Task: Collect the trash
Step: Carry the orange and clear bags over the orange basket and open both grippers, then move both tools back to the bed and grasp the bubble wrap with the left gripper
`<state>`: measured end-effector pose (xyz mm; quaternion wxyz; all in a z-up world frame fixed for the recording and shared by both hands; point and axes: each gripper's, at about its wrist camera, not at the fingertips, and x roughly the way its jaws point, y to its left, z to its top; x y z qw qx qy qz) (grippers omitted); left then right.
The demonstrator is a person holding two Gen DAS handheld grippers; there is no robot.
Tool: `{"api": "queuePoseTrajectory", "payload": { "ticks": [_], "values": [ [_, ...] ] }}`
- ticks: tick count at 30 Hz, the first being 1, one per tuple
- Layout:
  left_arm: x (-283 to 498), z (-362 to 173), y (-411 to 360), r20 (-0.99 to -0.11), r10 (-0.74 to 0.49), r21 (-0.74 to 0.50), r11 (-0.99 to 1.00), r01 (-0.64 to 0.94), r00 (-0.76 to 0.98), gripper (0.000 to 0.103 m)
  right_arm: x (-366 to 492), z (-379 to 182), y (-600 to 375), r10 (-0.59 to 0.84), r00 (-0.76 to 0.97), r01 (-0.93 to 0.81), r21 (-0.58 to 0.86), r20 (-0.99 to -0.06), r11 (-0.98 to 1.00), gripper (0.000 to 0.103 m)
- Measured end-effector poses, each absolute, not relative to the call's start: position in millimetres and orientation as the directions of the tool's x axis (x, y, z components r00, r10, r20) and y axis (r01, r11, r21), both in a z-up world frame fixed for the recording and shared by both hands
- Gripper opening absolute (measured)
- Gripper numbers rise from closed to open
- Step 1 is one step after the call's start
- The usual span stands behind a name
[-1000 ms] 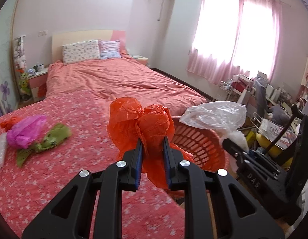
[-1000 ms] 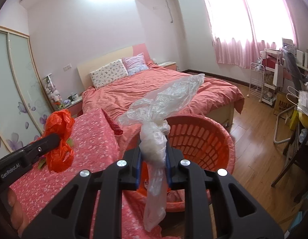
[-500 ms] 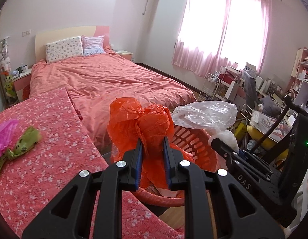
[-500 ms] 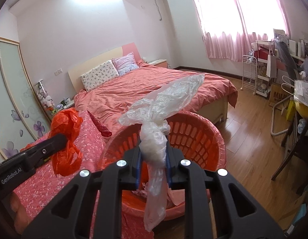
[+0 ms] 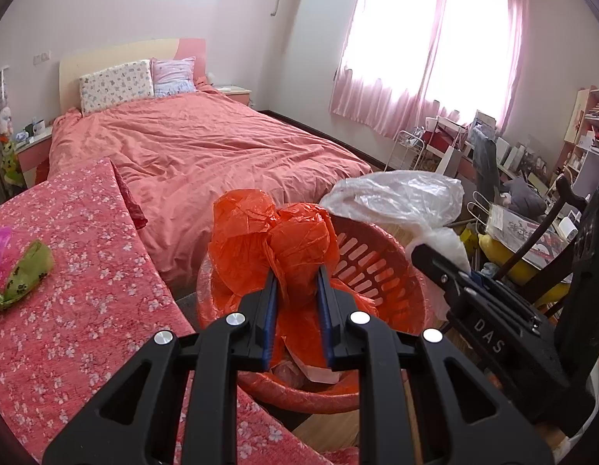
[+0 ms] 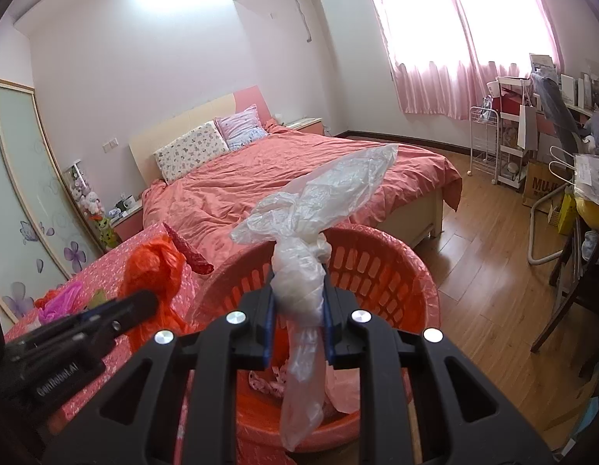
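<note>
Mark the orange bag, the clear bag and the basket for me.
orange bag [image 5: 295, 248], left wrist view, crumpled top above the pads.
clear bag [image 6: 299, 279], right wrist view, knotted middle.
basket [image 6: 381, 267], right wrist view, slotted far wall.

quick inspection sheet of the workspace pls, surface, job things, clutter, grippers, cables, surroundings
surface: table in a red flowered cloth, beside the bed.
job's things: crumpled orange bag and clear plastic bag, each in a gripper; orange basket in front of them, with scraps in its bottom.
clutter: green wad and pink wad lie on the cloth.
grippers: left gripper shut on the orange bag; right gripper shut on the clear plastic bag; both at the basket's near rim.
cables: nothing seen.
surroundings: bed with two pillows, pink curtains, crowded shelves and desk at right, wood floor.
</note>
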<state>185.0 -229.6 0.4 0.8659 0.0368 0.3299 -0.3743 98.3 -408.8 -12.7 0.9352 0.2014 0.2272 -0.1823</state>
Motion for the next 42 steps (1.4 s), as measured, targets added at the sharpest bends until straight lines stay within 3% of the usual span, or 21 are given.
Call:
{"api": "queuePoseTrajectory", "payload": {
  "ticks": [4, 7, 10, 15, 18, 30, 42],
  "values": [
    [189, -4, -231, -0.614, -0.616, -0.189, 0.723, 0.665, 0.494, 0.02, 103, -14, -412, -0.248, 0.833, 0.431, 0.299, -0.495, 0.851, 0.024],
    [192, -10, -229, -0.63, -0.597, -0.185, 0.737, 0.65, 0.497, 0.034, 109, -15, -416, -0.247, 0.832, 0.434, 0.306, -0.497, 0.847, 0.03],
    [194, -14, -224, -0.641, -0.575, -0.176, 0.756, 0.631, 0.509, 0.05, 110, -19, -419, -0.247, 0.83, 0.44, 0.313, -0.501, 0.842, 0.043],
    [200, -20, -204, -0.66, -0.525, -0.155, 0.795, 0.586, 0.538, 0.058, 105, -22, -416, -0.271, 0.821, 0.461, 0.302, -0.503, 0.834, 0.065],
    [201, -20, -186, -0.657, -0.48, -0.112, 0.825, 0.554, 0.581, 0.065, 105, -22, -411, -0.294, 0.812, 0.471, 0.269, -0.505, 0.84, 0.072],
    [223, -20, -62, -0.671, -0.223, 0.01, 0.951, 0.309, 0.707, 0.072, 113, -15, -376, -0.304, 0.802, 0.452, 0.191, -0.514, 0.871, 0.084],
    [278, -17, 93, -0.676, 0.109, 0.062, 0.994, -0.091, 0.729, 0.076, 143, -10, -307, -0.236, 0.809, 0.349, 0.116, -0.538, 0.93, 0.084]
  ]
}}
